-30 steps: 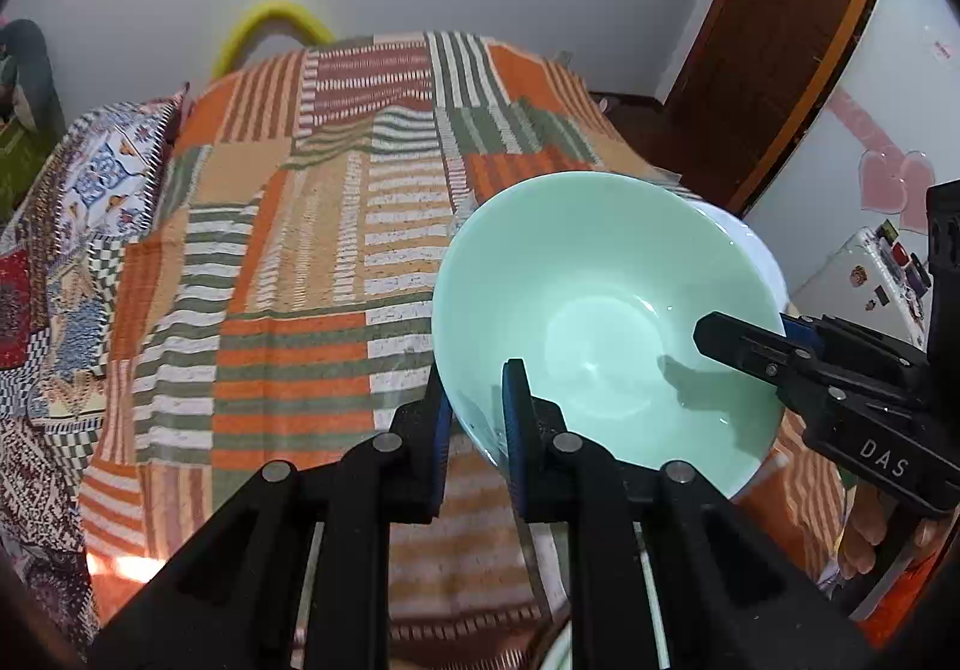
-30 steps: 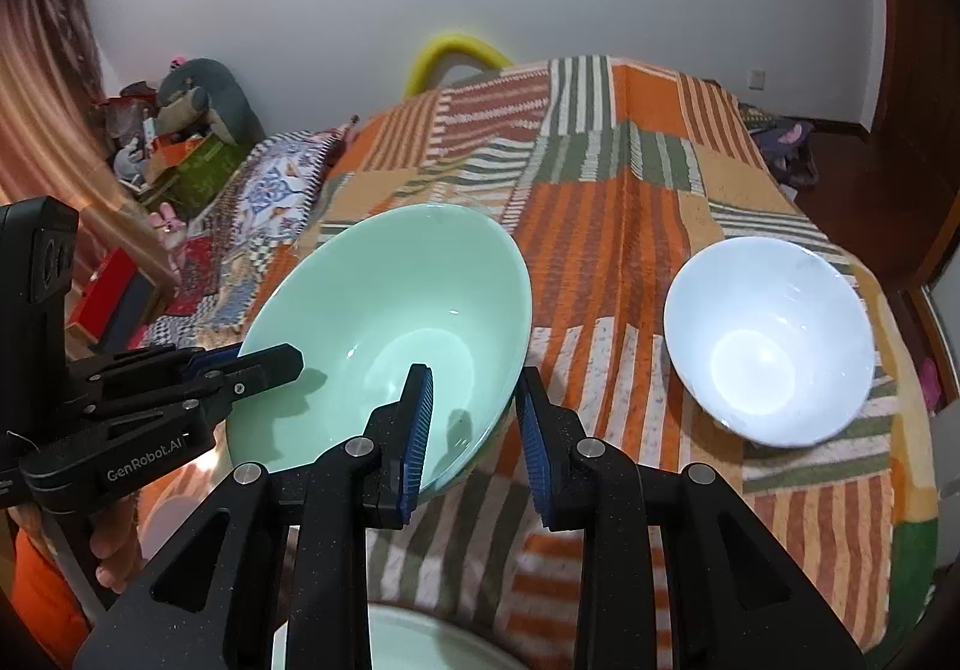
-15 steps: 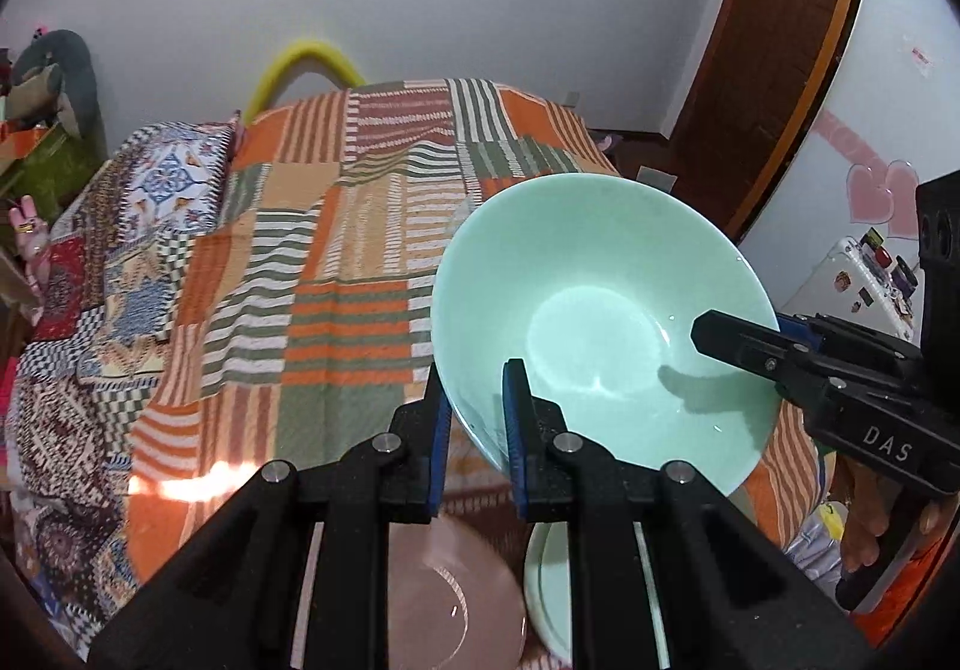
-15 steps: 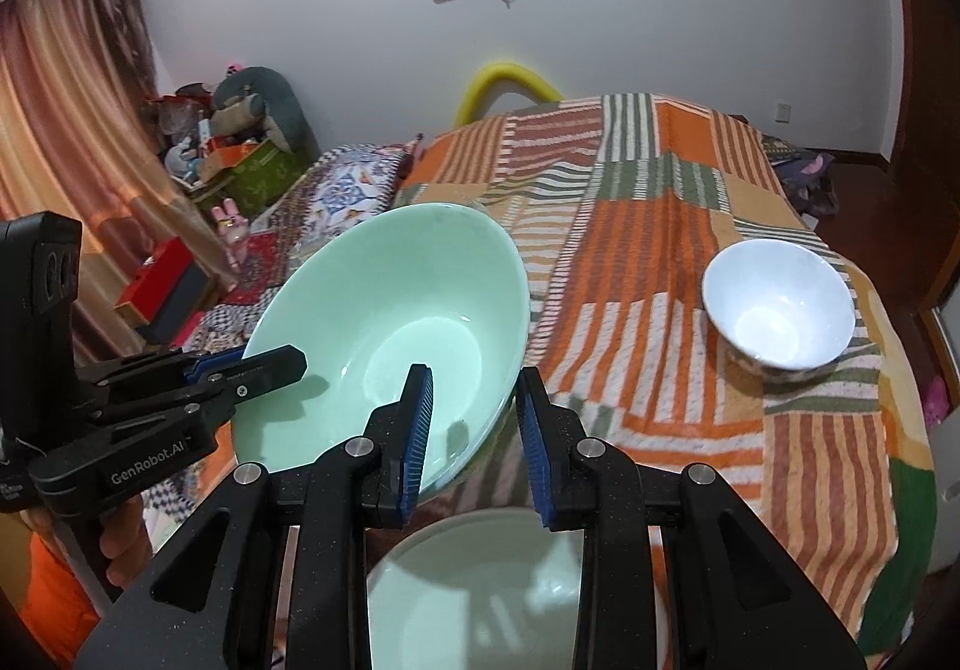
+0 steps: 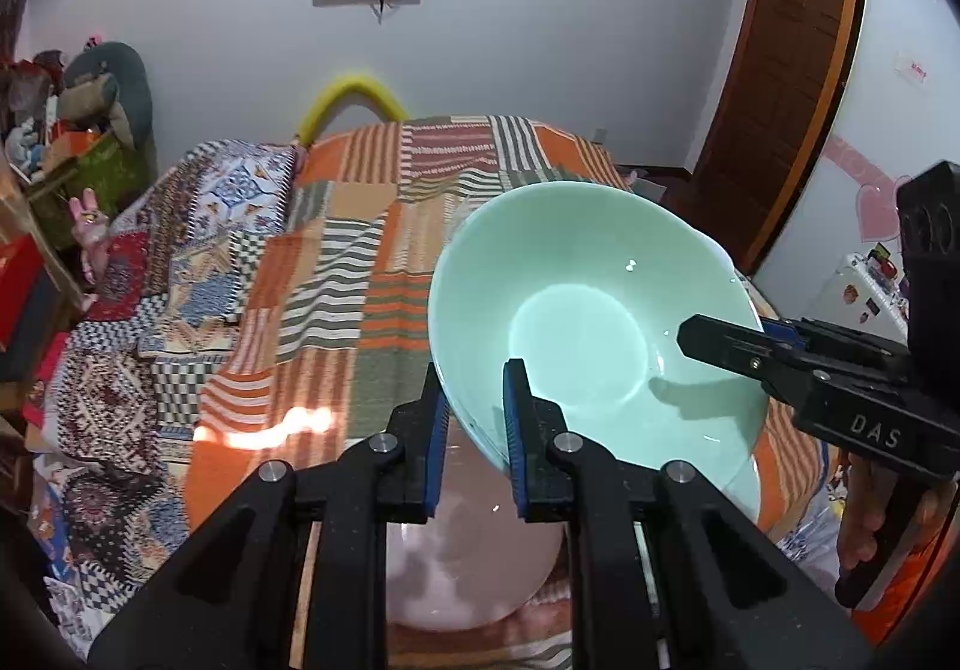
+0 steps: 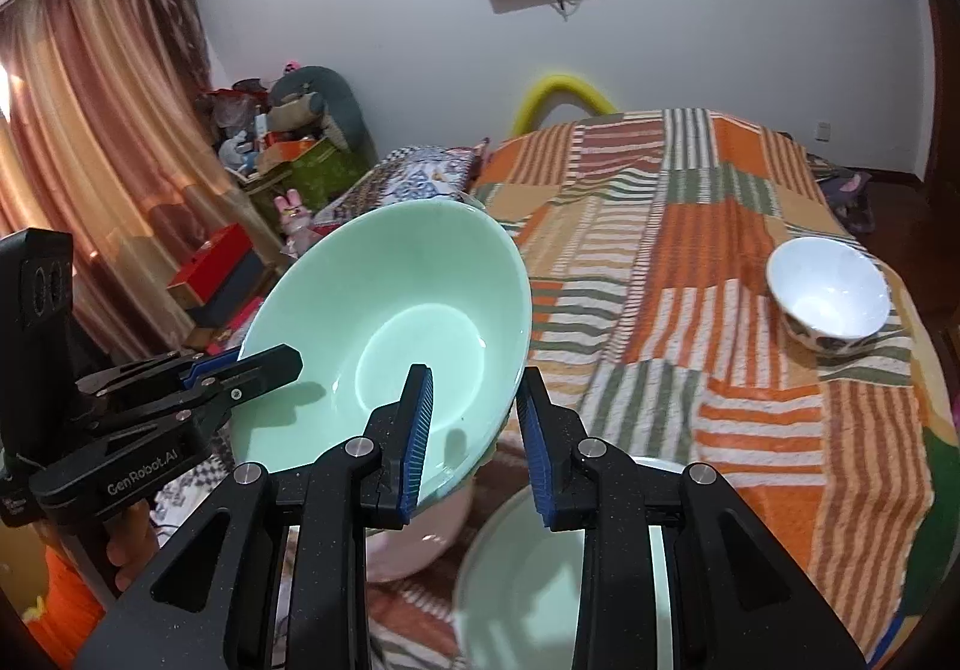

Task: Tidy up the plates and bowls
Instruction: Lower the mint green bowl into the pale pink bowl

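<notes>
Empty green bowl point(image 5: 576, 334) between both grippers

- A bed point(image 6: 750, 370) is seen, covered by a patchwork blanket of orange, green and white stripes point(image 5: 372, 310).
- A second, blue-and-white patterned quilt point(image 5: 198, 262) is spread along the bed's left side.
- A small white ceramic bowl point(image 6: 828, 304) is set upright on the striped blanket, near the right edge.
- A pale pink round plate point(image 5: 468, 568) and a pale green round plate point(image 6: 564, 580) are laid just beside each other at the near end.
</notes>
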A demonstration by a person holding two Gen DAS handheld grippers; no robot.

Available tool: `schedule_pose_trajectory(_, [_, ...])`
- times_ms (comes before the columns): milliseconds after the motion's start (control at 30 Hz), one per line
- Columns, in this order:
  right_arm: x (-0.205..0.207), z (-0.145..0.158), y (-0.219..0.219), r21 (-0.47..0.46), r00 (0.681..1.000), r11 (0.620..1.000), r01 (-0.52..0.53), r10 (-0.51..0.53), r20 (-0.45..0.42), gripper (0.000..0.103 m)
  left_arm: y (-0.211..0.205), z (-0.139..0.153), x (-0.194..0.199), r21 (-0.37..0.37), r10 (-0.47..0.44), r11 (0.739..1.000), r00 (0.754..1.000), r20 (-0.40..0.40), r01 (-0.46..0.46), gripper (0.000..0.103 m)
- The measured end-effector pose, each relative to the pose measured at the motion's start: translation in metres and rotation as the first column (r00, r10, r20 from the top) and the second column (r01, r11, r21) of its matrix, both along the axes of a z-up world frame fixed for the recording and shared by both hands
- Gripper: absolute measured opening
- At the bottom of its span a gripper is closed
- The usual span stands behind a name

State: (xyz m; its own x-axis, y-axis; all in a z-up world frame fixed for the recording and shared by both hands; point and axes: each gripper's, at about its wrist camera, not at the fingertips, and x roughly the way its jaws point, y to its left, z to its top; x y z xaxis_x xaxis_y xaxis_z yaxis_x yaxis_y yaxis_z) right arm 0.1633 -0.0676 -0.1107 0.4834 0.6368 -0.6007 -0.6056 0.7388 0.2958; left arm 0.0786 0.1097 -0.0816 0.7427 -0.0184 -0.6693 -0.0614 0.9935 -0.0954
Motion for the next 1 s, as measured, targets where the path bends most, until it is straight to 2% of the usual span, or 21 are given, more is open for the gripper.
schedule_pose_trajectory(133, [-0.007,-0.002,0.009,0.017,1.000,0.999,-0.029,0.029,-0.001,0.027,0.004,0.002,-0.019,0.042,0.027,0.999,0.999,0.021,-0.028,0.016])
schedule_pose_trajectory(267, [-0.015,-0.007,0.019,0.022,0.998,0.998,-0.056,0.056,-0.008,0.027,0.013,-0.001,-0.032,0.044,0.051,0.998,0.998,0.024,-0.052,0.016])
schedule_pose_trajectory(567, [-0.024,-0.026,0.040,-0.005,0.993,0.994,-0.107,0.107,-0.047,0.027,0.038,-0.024,-0.043,-0.002,0.099,0.995,0.995,-0.012,-0.099,0.016])
schedule_pose_trajectory(1000, [-0.030,-0.048,0.055,-0.063,0.987,0.990,-0.128,0.121,-0.105,0.027,0.053,-0.061,-0.041,-0.062,0.111,0.991,0.991,-0.077,-0.116,0.016])
